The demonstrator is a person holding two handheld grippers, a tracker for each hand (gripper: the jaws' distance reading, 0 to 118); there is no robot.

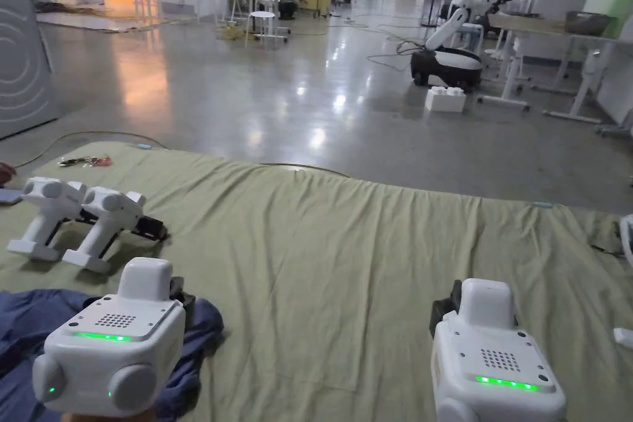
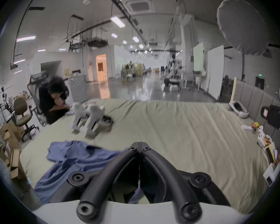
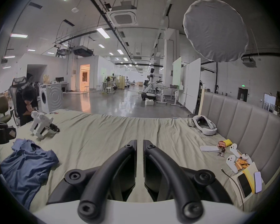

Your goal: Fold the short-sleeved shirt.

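Blue crumpled shirt [image 3: 27, 164] lies near two spare grippers [image 3: 40, 127]

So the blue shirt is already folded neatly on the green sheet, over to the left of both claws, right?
Not folded: the right gripper view shows the shirt lying crumpled on the green sheet. It is indeed on the left, beside the left claw; the right claw is farther off.

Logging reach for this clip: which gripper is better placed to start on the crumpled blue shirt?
Left. The left gripper hangs right over the shirt at the sheet's left side, while the right gripper is over bare sheet, well to the right of it.
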